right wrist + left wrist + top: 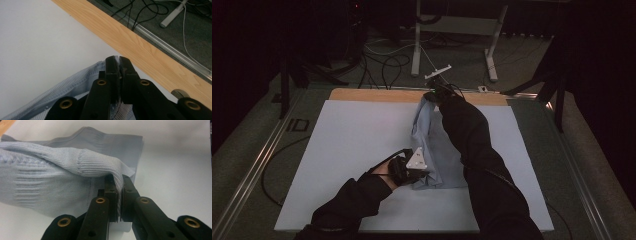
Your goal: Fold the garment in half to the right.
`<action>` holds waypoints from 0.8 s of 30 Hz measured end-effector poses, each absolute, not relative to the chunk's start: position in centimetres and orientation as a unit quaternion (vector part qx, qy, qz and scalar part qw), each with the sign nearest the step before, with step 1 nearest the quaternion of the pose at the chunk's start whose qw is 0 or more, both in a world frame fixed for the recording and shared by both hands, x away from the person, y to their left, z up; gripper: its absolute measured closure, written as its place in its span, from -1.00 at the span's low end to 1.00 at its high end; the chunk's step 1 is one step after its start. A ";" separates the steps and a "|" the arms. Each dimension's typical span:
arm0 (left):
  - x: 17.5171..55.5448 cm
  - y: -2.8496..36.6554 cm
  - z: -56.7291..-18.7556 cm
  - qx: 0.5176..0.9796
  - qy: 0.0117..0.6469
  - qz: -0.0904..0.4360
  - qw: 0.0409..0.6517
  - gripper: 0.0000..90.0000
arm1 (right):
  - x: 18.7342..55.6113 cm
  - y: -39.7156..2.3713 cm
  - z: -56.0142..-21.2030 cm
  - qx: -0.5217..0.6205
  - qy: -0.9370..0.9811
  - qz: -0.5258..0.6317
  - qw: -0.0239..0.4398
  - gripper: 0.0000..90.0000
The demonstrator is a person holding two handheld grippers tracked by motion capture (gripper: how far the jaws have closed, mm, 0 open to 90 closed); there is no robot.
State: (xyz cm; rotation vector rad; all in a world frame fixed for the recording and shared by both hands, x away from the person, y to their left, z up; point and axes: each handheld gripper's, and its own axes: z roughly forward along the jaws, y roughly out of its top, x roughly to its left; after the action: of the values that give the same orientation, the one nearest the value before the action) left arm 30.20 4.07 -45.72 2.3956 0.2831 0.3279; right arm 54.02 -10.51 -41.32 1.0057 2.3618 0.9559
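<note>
Two grippers are at work, and both of my sleeved forearms come in from the near edge of the table. My left forearm lies low and angles toward the middle; the left gripper (pixel 412 167) sits close over the white board (pixel 352 145) with its grey plate on top. In the left gripper view its jaws are pressed together on a ribbed fold of the pale blue knitted garment (pixel 50 177), the fabric squeezed thin between the pads. That is the near corner of the garment, and the rest of the cloth spreads away from the jaws across the board.

My right arm stretches far forward, its sleeve crossing over the garment (pixel 432 145) toward the back of the table. The right gripper (pixel 437 92) is at the far end of the cloth, close to the wooden strip (pixel 372 95). In the right gripper view its jaws are shut on the garment's hem (pixel 75 82), which runs back from the tips toward the lower left.

So the garment hangs drawn out between the two grips, near to far, right of the board's centre.

Left of the cloth the board gives wide open room. Beyond the right gripper come the wooden strip (pixel 140 47), a metal rail (pixel 175 55), and then the floor with cables (pixel 387 65).
</note>
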 end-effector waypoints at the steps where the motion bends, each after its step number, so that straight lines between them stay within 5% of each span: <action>1: 30.2 3.8 -45.8 0.923 0.109 0.126 0.347 0.94 | 54.1 -10.6 -41.4 0.360 0.845 0.341 0.198 0.93; 24: 31.7 -2.9 -48.2 0.942 0.070 0.120 0.307 0.94 | 55.8 -13.3 -44.3 0.378 0.843 0.346 0.165 0.92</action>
State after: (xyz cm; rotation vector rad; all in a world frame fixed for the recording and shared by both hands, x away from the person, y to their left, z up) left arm 31.73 -2.86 -48.19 2.4903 0.1839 0.3167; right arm 55.84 -13.26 -44.26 1.0766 2.4020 0.9867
